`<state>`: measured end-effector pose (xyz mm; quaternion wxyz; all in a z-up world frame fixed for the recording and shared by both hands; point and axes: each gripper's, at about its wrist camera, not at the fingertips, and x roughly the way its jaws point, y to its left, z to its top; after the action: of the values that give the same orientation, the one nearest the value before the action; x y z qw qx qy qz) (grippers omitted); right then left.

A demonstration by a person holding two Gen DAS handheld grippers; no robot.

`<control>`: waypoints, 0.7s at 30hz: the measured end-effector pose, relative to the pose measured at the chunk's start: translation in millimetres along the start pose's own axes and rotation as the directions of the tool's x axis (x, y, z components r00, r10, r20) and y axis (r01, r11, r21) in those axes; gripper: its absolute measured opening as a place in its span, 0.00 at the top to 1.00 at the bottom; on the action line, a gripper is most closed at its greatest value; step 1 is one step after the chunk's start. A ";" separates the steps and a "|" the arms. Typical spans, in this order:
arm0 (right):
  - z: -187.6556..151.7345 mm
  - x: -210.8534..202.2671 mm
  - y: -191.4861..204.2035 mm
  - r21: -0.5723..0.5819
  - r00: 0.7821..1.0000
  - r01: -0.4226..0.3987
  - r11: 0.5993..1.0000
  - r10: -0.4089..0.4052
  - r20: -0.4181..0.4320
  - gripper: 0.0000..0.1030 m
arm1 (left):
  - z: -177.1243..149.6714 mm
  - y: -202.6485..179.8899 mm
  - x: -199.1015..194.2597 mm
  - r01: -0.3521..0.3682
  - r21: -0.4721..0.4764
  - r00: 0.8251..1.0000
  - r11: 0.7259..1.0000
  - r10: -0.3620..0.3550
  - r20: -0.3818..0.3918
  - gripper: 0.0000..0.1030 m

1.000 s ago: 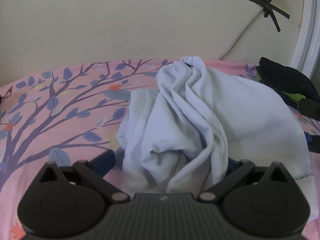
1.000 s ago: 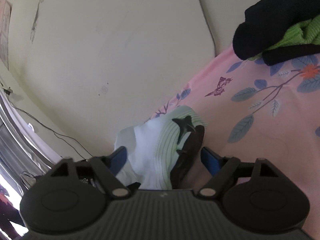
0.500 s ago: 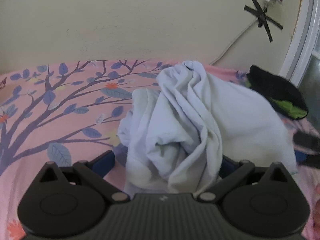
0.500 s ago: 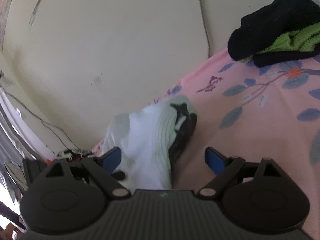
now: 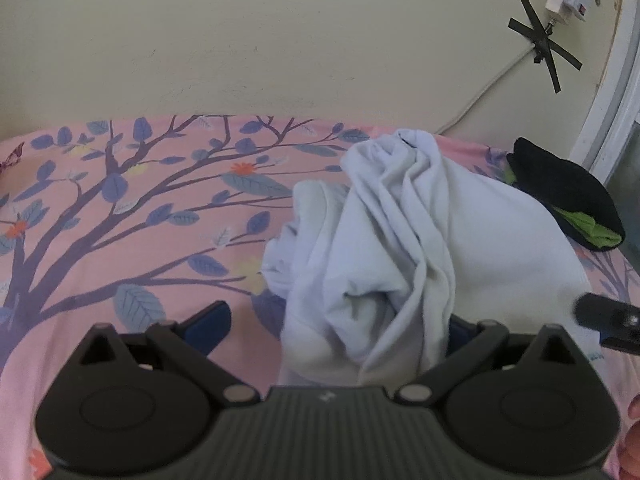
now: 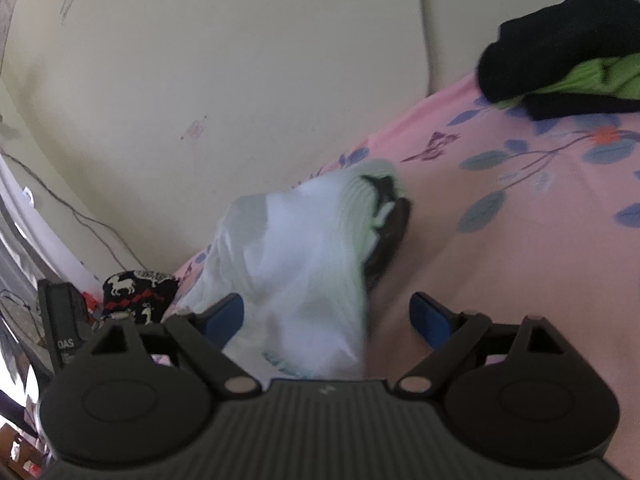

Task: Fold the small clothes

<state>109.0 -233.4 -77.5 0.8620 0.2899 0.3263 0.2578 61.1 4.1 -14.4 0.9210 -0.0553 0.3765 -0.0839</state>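
A crumpled white shirt lies in a heap on the pink floral bedsheet. My left gripper is open, its fingers spread wide with a fold of the shirt lying between them. In the right wrist view the same white shirt with its pale green ribbed collar lies between the open fingers of my right gripper. The right gripper's tip also shows at the right edge of the left wrist view.
A black and green garment lies at the bed's right end, also in the right wrist view. A dark patterned cloth sits past the bed's edge. The cream wall runs behind the bed, with a taped cable.
The left gripper has drawn back and left, so the shirt sits further right in its view. The right gripper's fingers have opened wider around the shirt and it has come into the left view.
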 end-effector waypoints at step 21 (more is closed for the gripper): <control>-20.3 11.2 48.6 -0.267 0.988 0.154 0.951 -0.143 0.059 0.82 | 11.5 12.4 -14.2 0.008 -0.064 1.000 0.998 -0.008 0.005 0.02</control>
<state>89.5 -185.6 -62.2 0.9166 0.1490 0.2922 0.2287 60.6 19.5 1.5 0.9194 -0.0863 0.3764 -0.0754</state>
